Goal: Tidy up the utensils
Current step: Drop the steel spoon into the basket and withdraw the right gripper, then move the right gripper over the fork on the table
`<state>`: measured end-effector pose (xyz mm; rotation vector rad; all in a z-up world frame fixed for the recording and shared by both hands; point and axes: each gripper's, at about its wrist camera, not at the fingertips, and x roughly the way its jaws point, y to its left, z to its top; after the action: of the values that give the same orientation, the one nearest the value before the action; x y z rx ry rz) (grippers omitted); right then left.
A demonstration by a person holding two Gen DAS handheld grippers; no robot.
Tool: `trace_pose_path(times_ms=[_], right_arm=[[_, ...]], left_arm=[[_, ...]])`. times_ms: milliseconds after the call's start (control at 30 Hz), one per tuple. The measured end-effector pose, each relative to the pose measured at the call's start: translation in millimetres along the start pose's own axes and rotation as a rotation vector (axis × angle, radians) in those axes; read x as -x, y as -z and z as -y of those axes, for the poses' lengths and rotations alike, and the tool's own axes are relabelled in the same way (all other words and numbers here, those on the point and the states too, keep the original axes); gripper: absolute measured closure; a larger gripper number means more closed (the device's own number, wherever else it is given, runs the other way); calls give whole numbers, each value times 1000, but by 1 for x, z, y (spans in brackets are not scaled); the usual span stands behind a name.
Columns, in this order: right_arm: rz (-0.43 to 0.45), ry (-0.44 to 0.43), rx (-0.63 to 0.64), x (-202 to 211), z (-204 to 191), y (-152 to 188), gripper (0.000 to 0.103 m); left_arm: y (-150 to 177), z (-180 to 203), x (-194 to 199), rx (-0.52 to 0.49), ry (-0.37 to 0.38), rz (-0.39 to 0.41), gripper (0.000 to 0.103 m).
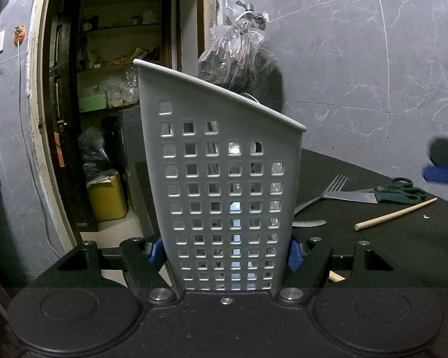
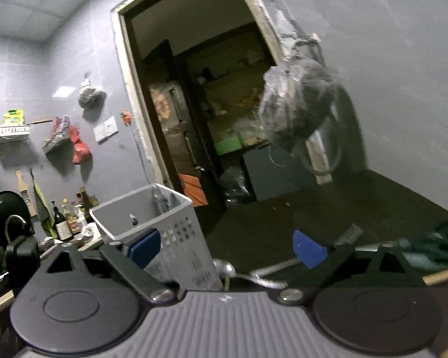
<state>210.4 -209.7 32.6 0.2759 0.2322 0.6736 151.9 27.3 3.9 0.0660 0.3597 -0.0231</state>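
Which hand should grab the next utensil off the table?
Right, probably. The right gripper is open and empty. The left gripper is clamped on the grey holder, steadying it, while the fork lies loose on the table.

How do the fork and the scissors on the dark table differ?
The fork is bare silvery metal all over; the scissors have dark green handles on steel blades. The fork is one slim piece ending in tines that point away from the camera; the scissors are two crossed blades with finger loops, lying closed and pointing left. Both lie flat on the table to the right of the grey holder.
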Motion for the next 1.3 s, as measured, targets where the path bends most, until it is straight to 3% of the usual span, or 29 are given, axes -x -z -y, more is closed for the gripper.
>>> trace_pose_path(times_ms=[267,1300], right_arm=[[27,54,-106,28,8,30,0],[151,124,-203,65,23,79,0]], left_arm=[[0,2,0,-2,-2,-4,28],[-8,16,9,-45,-33,-23,27]])
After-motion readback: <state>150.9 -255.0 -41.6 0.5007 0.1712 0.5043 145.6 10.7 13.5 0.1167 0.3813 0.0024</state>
